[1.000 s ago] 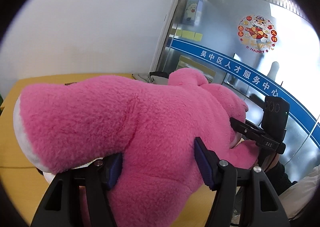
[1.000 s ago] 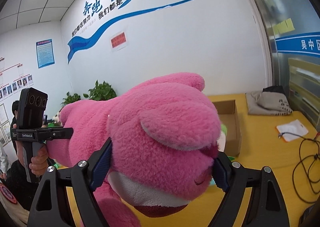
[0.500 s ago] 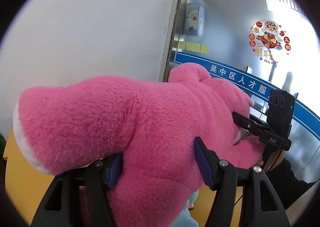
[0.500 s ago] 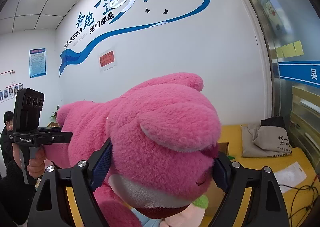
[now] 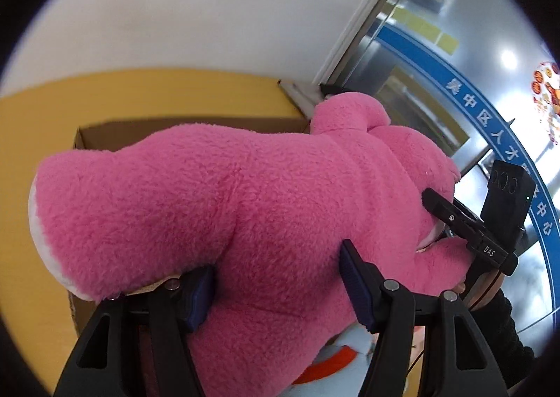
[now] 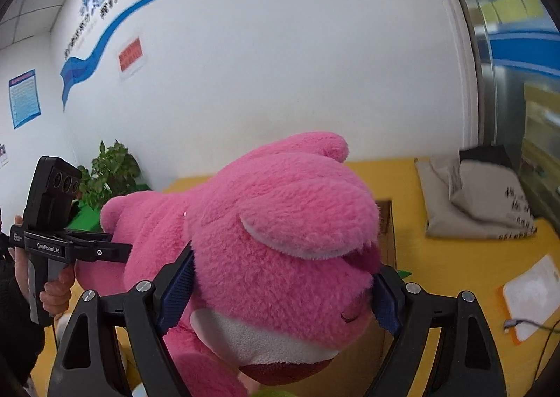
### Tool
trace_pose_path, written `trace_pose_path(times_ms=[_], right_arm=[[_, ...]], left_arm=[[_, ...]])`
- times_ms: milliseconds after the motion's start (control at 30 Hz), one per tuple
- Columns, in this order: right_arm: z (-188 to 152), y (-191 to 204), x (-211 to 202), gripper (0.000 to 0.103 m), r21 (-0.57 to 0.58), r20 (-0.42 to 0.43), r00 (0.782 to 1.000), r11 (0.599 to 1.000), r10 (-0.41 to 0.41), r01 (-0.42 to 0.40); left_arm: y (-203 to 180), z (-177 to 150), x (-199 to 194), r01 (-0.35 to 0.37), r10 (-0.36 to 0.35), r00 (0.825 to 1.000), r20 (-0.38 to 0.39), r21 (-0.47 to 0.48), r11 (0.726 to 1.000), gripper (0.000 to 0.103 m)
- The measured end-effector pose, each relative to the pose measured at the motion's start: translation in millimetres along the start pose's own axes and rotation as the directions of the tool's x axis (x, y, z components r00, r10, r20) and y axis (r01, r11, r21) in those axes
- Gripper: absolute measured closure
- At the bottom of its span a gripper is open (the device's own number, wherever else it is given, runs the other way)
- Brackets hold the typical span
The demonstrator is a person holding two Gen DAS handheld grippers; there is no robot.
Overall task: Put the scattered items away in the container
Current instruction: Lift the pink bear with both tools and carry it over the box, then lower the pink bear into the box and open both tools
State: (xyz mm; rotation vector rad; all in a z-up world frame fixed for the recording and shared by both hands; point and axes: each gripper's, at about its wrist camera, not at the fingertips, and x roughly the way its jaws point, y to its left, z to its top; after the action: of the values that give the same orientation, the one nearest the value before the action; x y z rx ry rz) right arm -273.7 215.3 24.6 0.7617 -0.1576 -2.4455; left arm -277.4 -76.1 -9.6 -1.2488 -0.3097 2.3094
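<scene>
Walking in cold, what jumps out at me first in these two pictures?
A big pink plush bear fills both views, gripped at the head by the right gripper and around the body by the left gripper. Just behind it sits an open cardboard box on the yellow table. A folded grey bag lies at the table's far right.

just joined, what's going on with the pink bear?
A person holds a big pink plush bear with both tongs at once. The left tongs are clamped around its body, and the right tongs grip its head. The bear hangs over an open cardboard box on the yellow table. Other soft toys show underneath it. It is not released yet; both tongs are shut on it.
</scene>
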Motion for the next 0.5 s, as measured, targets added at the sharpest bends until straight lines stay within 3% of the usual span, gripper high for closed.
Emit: trace_pose_path(times_ms=[67,133,167,233,367,500], right_arm=[[-23.6,-15.7,29.9,0.014,0.055,-0.120,0.993,0.998,-0.007,0.014],[-37.1,-30.9,47.1,0.014,0.125,-0.227,0.974,0.991,-0.009,0.039],[-38.8,-37.3,50.9,0.014,0.152,-0.266,0.964,0.987,-0.010,0.052],[-38.0,-41.7,51.3,0.011,0.154,-0.302,0.953,0.985,-0.026,0.075],[-38.3,-44.8,50.5,0.009,0.135,-0.349,0.935,0.984,-0.063,0.117],[-39.0,-51.7,42.2,0.005,0.137,-0.354,0.932,0.981,-0.078,0.134]], left_arm=[[17.3,-16.4,34.9,-0.020,0.014,0.994,-0.109,-0.060,0.998,0.039],[33.5,-37.9,66.1,-0.046,0.013,0.971,-0.238,-0.136,0.990,0.038],[40.3,-45.7,73.8,-0.028,-0.021,0.965,-0.262,-0.183,0.983,0.033],[41.6,-45.5,67.7,-0.014,-0.039,0.968,-0.249,-0.206,0.978,0.031],[31.3,-49.2,64.5,-0.074,0.026,0.961,-0.275,-0.167,0.983,0.022],[31.2,-45.2,48.2,-0.107,0.061,0.966,-0.253,-0.169,0.980,0.021]])
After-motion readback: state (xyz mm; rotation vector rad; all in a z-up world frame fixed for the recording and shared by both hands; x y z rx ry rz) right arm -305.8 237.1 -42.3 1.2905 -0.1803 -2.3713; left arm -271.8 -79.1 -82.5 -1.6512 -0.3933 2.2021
